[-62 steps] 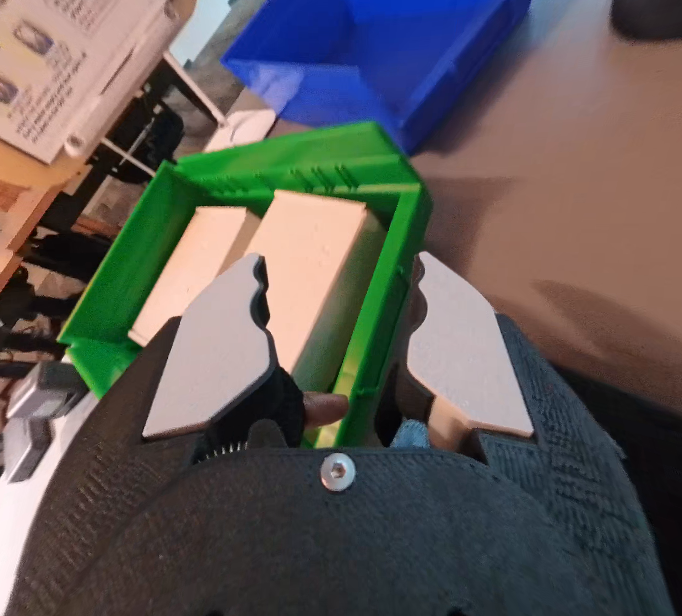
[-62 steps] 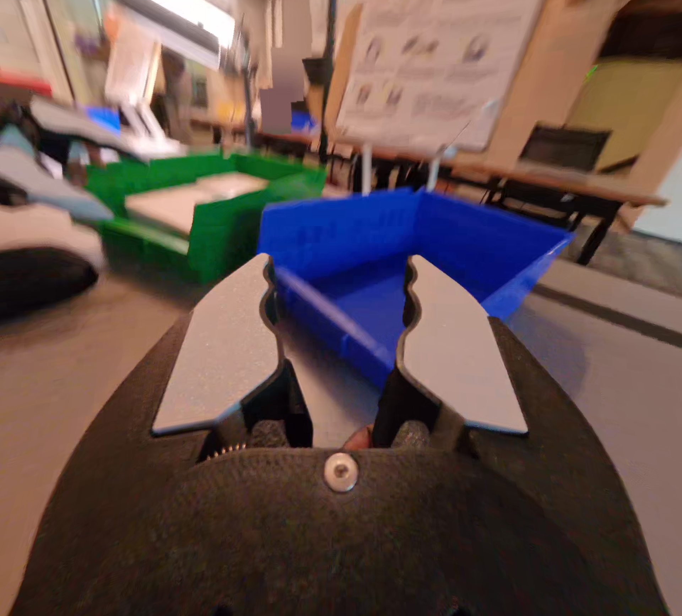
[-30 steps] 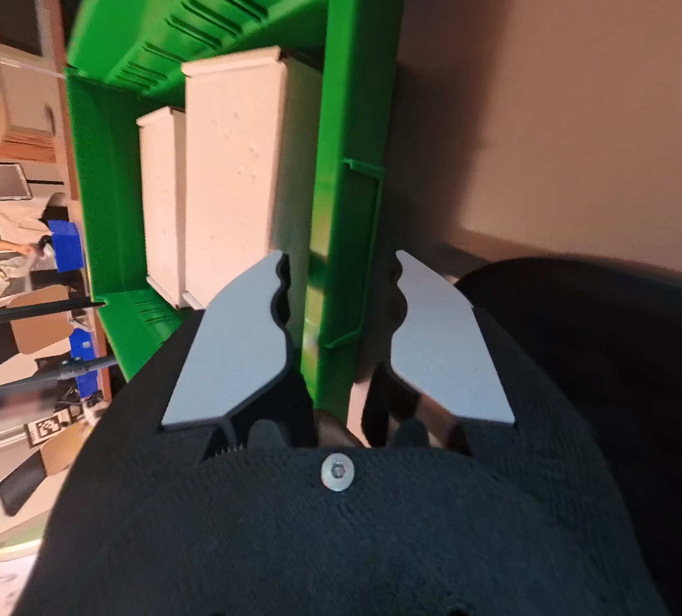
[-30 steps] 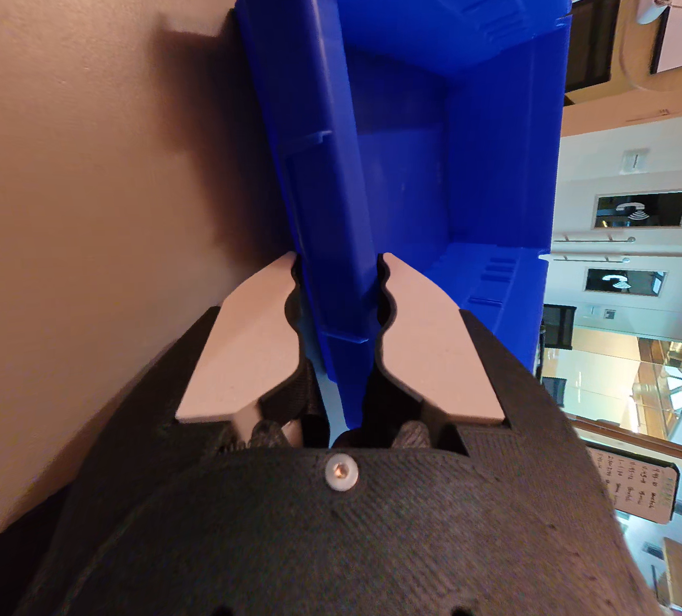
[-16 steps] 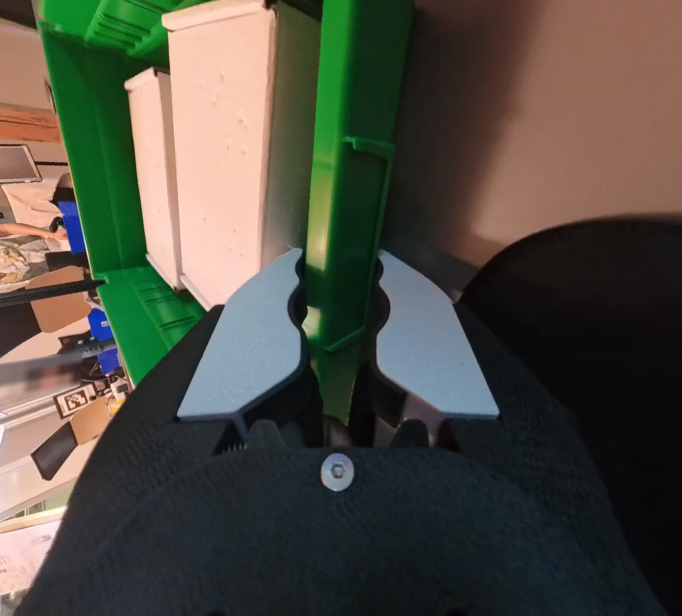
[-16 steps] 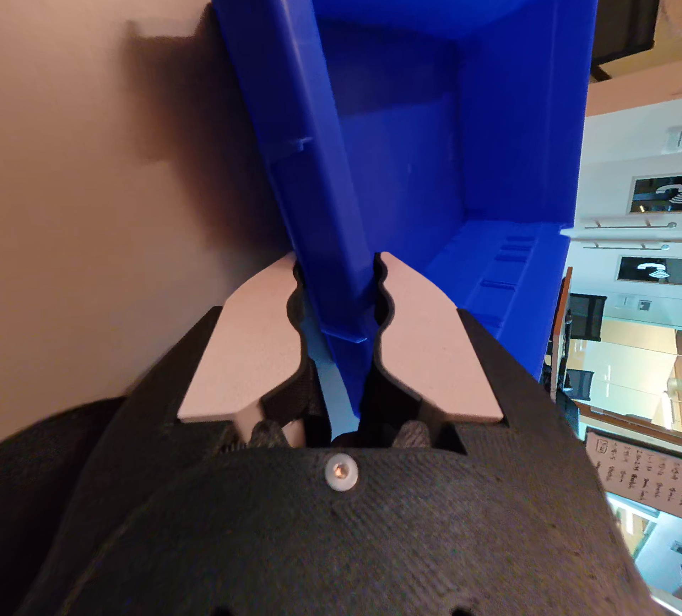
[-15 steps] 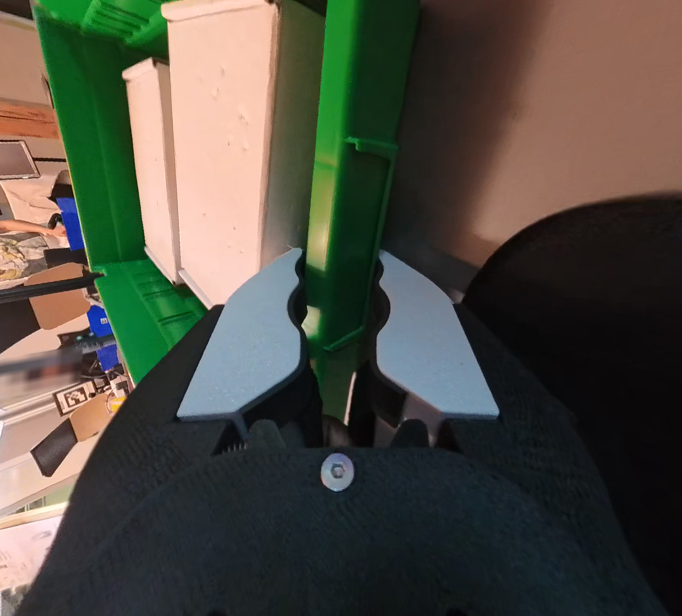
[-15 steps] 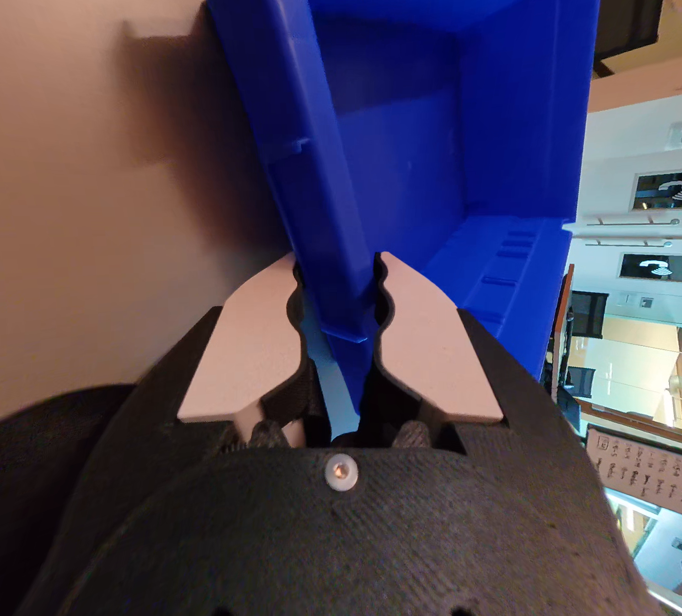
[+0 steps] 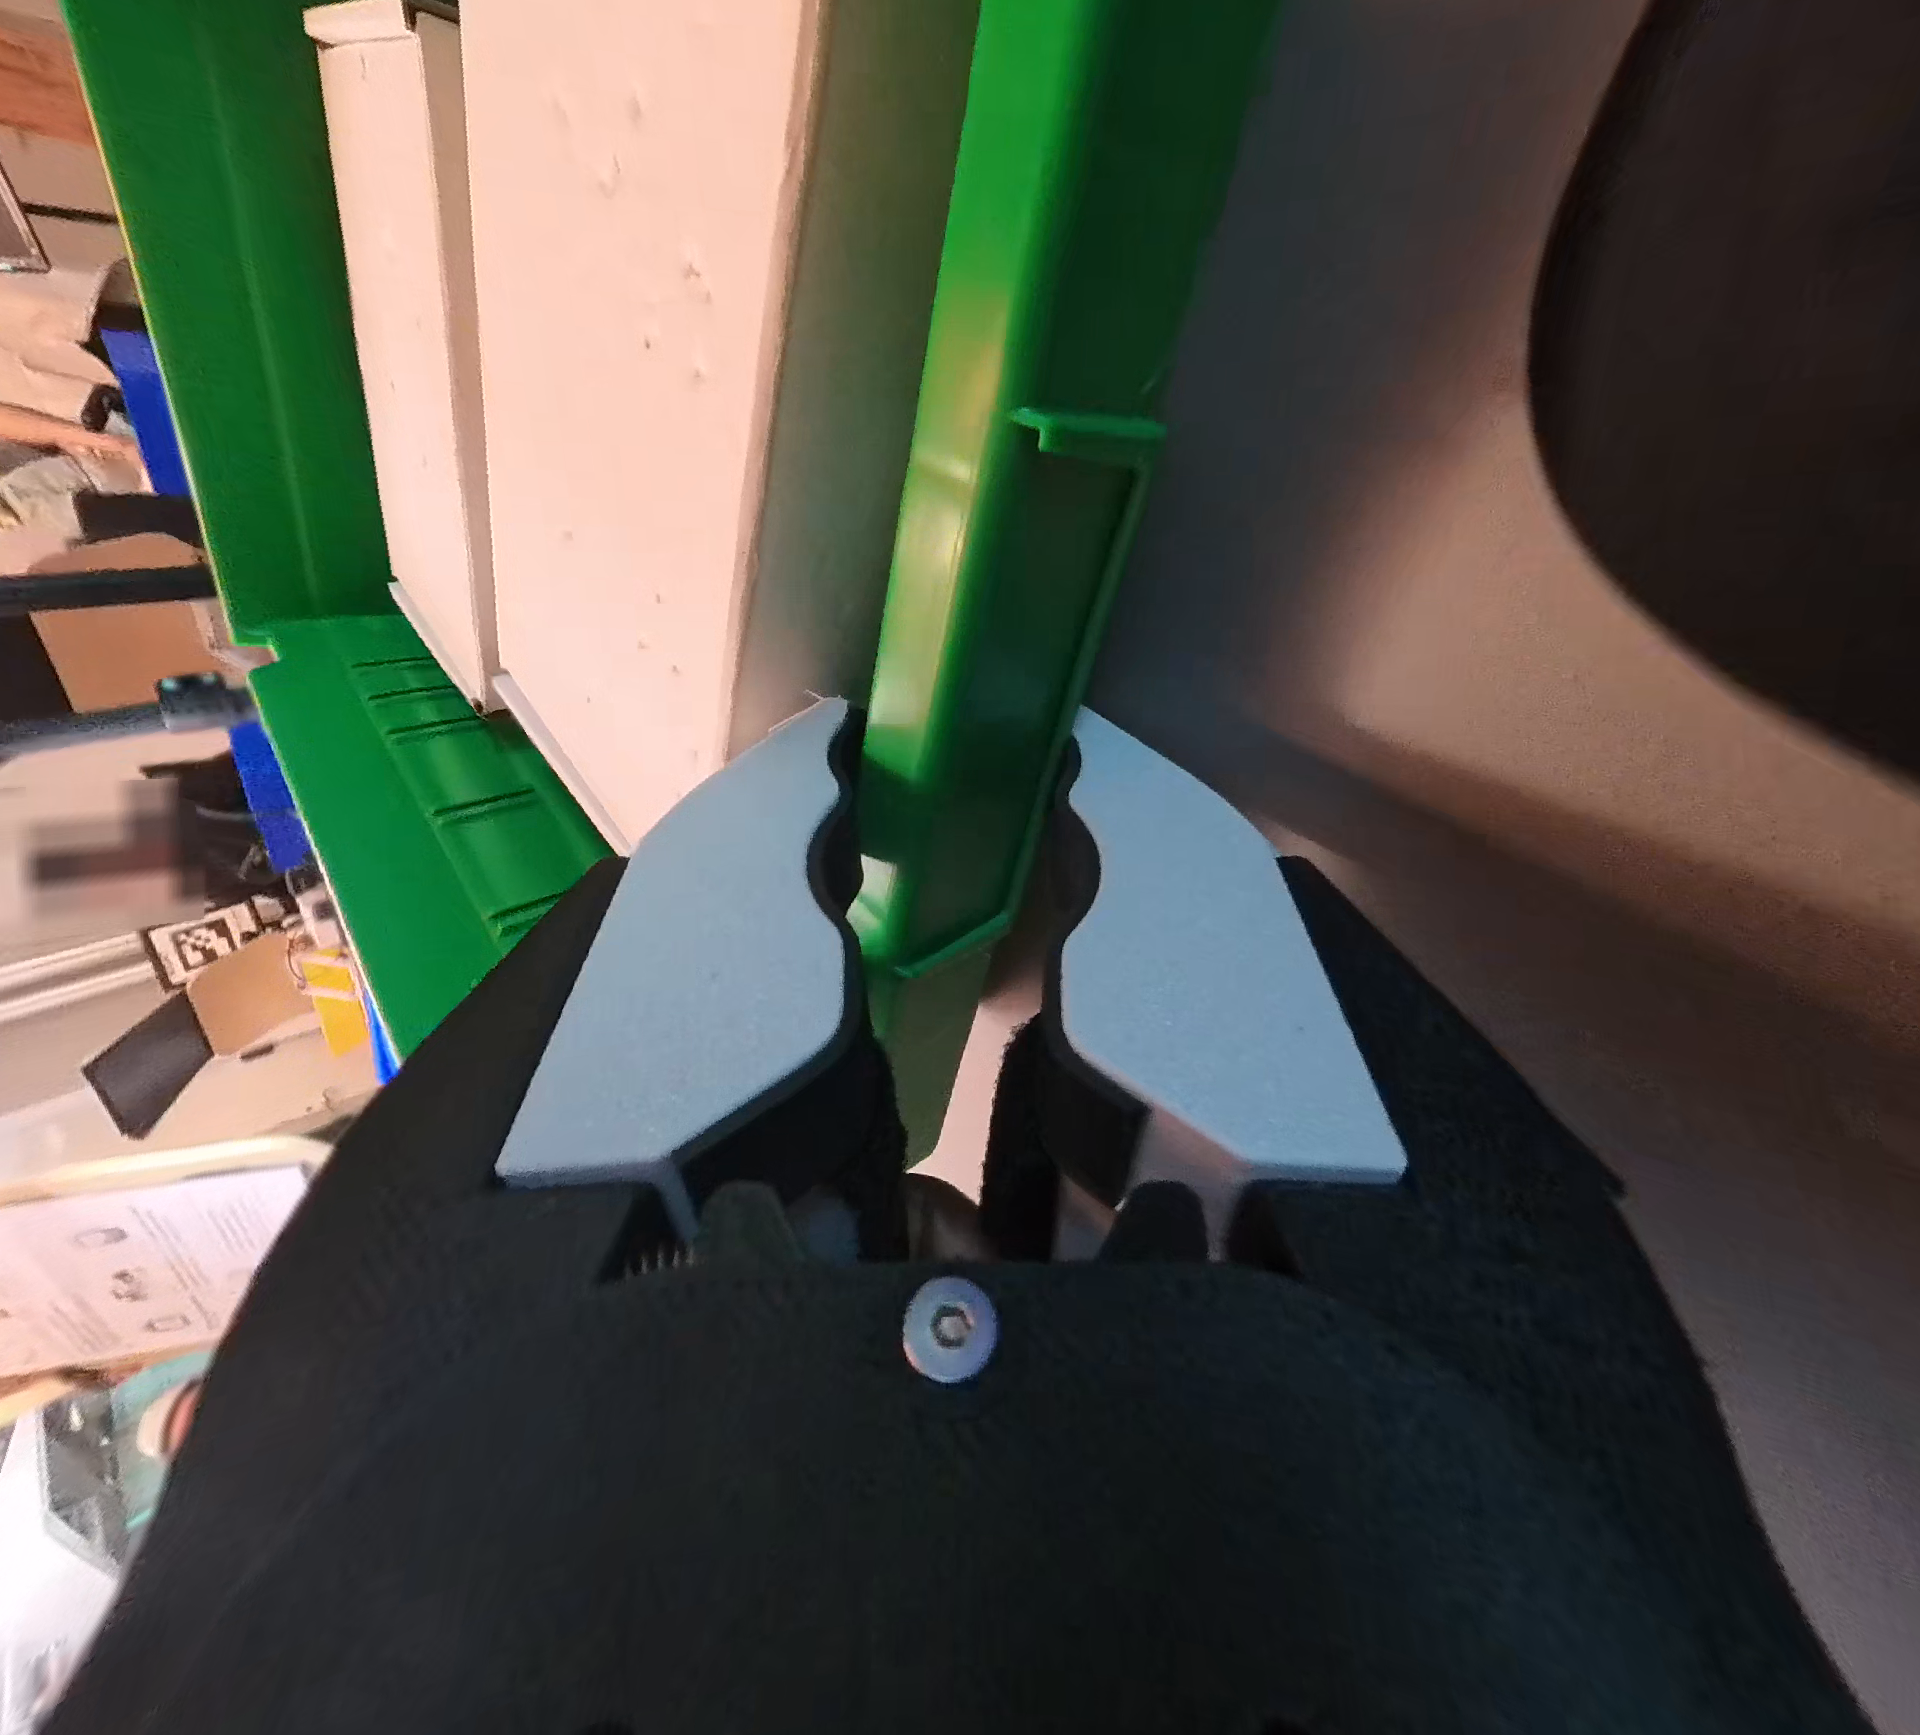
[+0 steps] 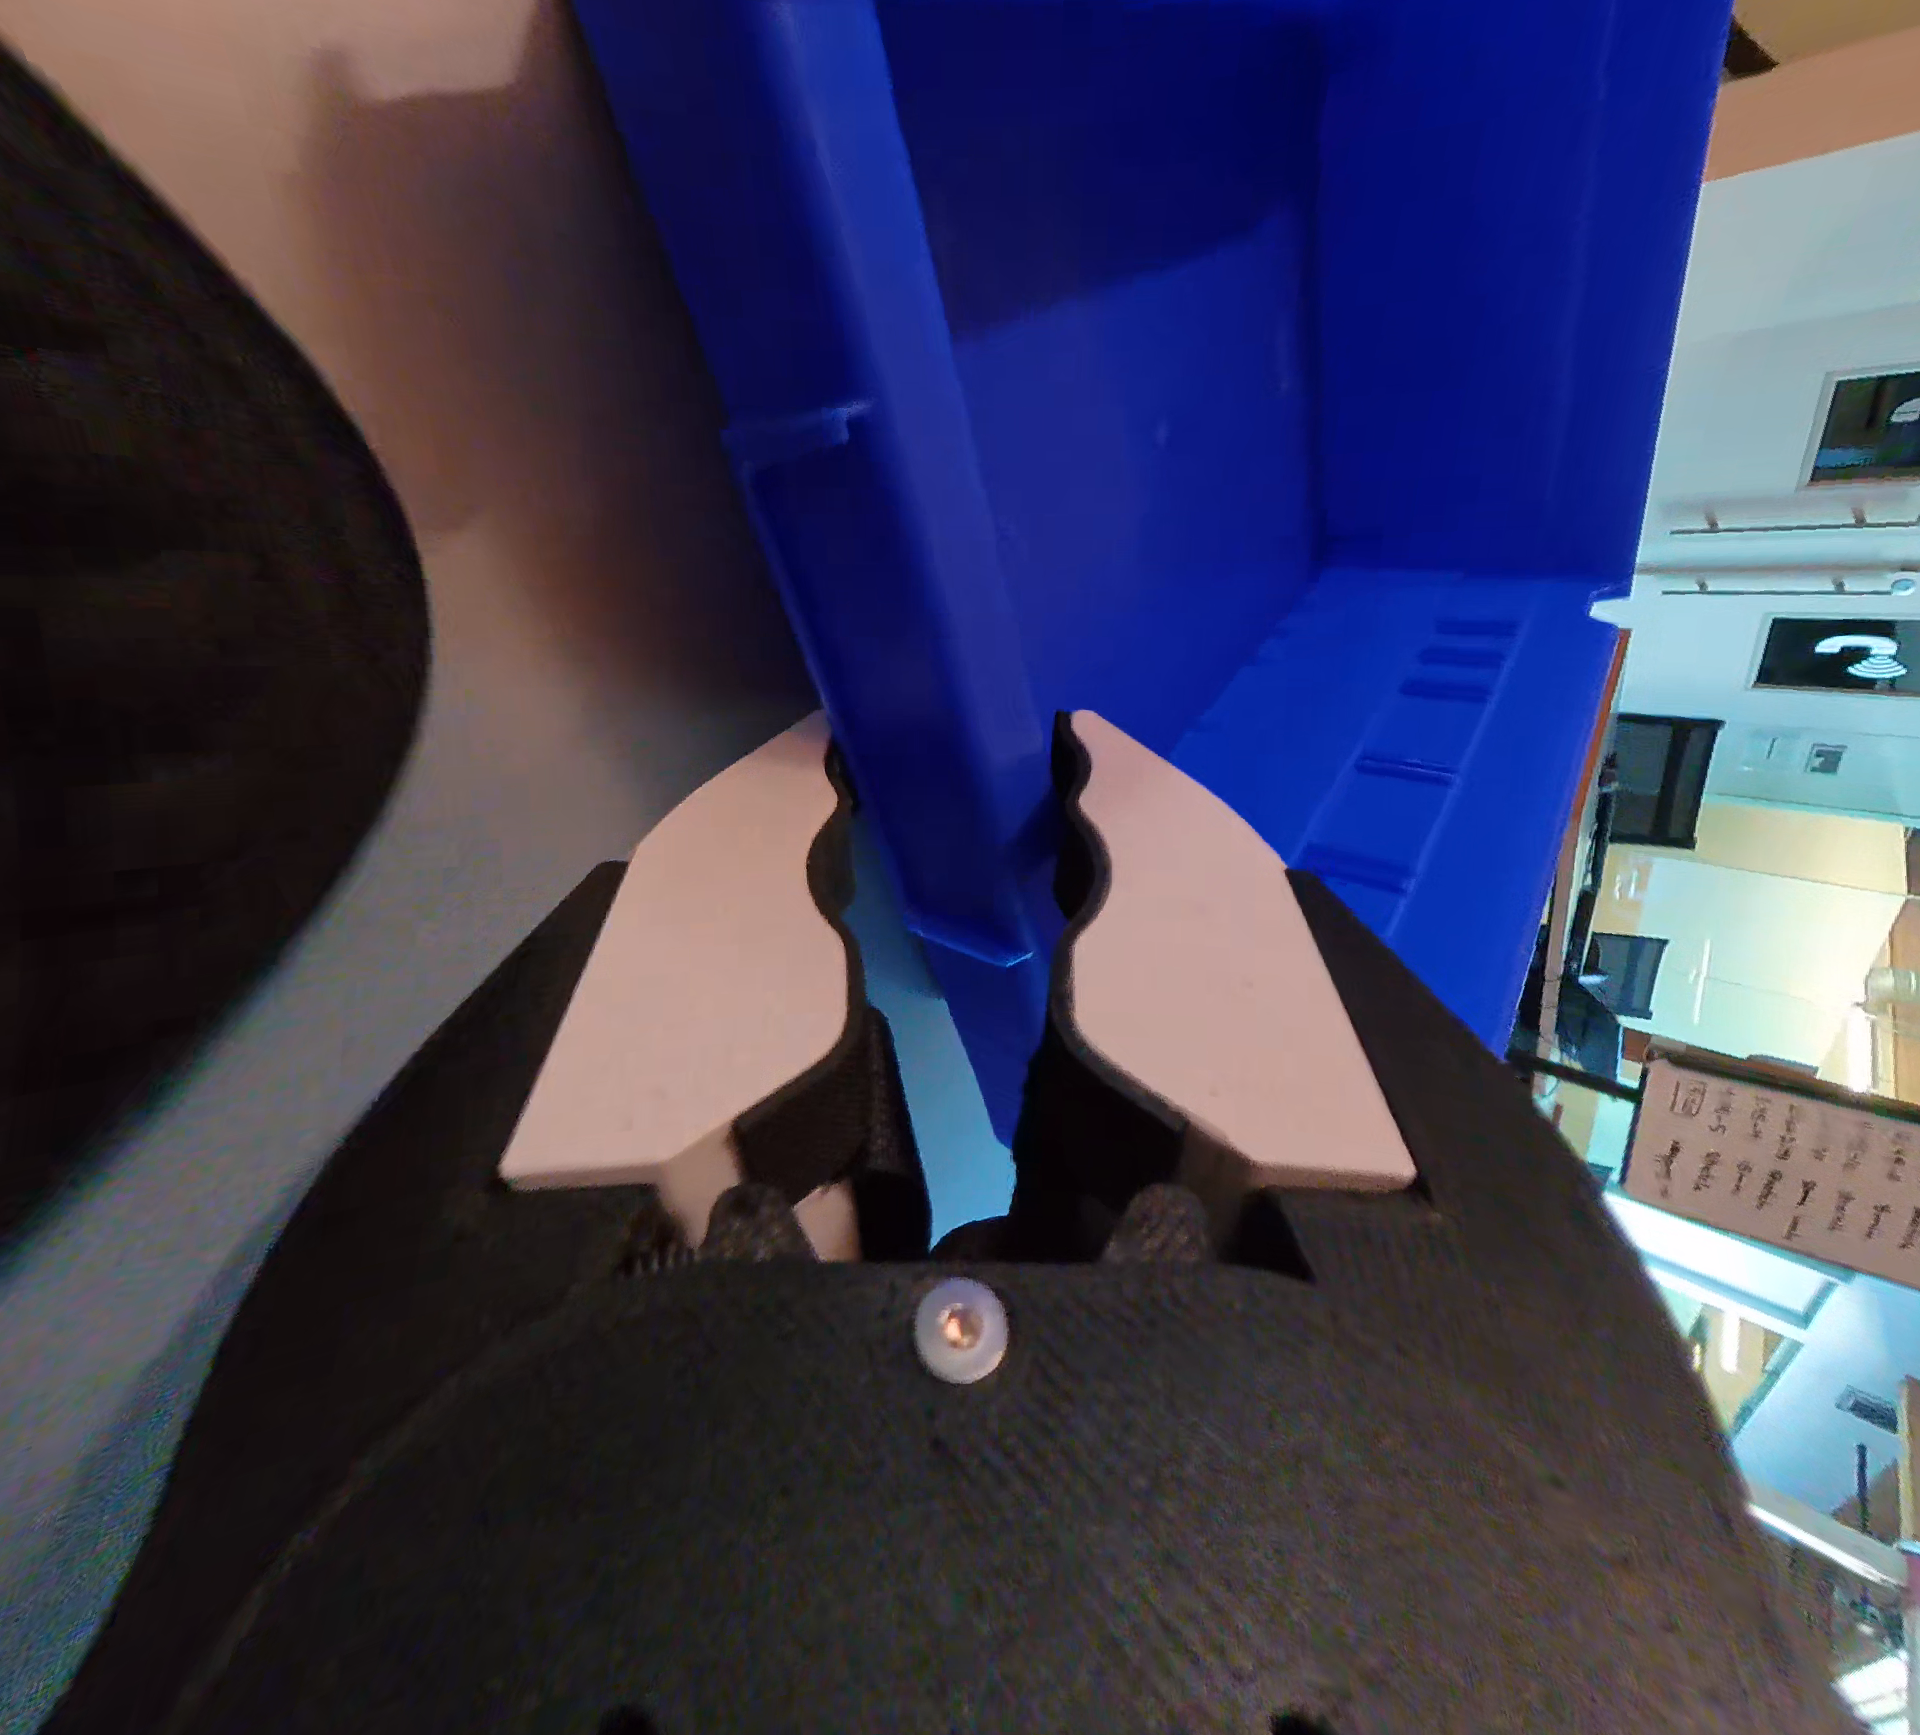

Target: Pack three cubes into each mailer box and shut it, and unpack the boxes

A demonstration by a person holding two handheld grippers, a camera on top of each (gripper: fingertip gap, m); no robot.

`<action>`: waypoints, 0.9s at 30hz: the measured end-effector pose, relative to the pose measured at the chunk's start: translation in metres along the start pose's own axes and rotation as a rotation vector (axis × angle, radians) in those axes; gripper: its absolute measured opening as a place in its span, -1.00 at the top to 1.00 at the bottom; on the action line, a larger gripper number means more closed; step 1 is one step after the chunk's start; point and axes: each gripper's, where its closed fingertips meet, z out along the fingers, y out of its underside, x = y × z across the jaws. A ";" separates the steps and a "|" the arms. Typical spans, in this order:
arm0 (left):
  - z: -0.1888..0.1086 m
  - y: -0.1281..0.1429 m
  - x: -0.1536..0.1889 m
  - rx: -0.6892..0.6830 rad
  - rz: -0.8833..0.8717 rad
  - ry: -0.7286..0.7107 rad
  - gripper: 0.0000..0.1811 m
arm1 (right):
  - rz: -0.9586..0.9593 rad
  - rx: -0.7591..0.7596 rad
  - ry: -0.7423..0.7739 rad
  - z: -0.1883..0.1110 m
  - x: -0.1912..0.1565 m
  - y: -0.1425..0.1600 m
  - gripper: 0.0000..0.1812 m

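Note:
In the left wrist view a green bin (image 9: 1070, 158) holds two white mailer boxes, a larger one (image 9: 634, 283) beside a narrower one (image 9: 395, 314), both closed. My left gripper (image 9: 956, 750) is shut on the green bin's side wall, one finger inside and one outside. In the right wrist view an empty blue bin (image 10: 1122, 397) stands on the table. My right gripper (image 10: 940, 740) is shut on the blue bin's side wall in the same way. No cubes are in view.
The beige tabletop (image 9: 1455, 231) lies between the two bins. The dark body of the other gripper (image 9: 1766, 335) shows at the right of the left wrist view and at the left of the right wrist view (image 10: 156, 594). Room clutter lies beyond the bins. The grippers' ends are close to 60 centimeters from one another.
Both grippers came down onto the bin walls and closed on them about a second ago. Since then the other gripper's dark body looms larger in each view; the bins appear to be drawing together.

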 end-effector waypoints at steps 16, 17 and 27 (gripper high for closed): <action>-0.055 0.115 0.022 -0.013 -0.024 0.033 0.64 | -0.054 -0.106 -0.024 -0.050 -0.006 0.120 0.63; -0.059 0.120 0.025 -0.013 -0.024 0.040 0.63 | -0.056 -0.108 -0.027 -0.053 -0.007 0.125 0.63; -0.119 0.065 0.020 0.524 -0.542 0.271 0.11 | 0.274 0.074 -0.302 -0.096 -0.024 0.105 -0.04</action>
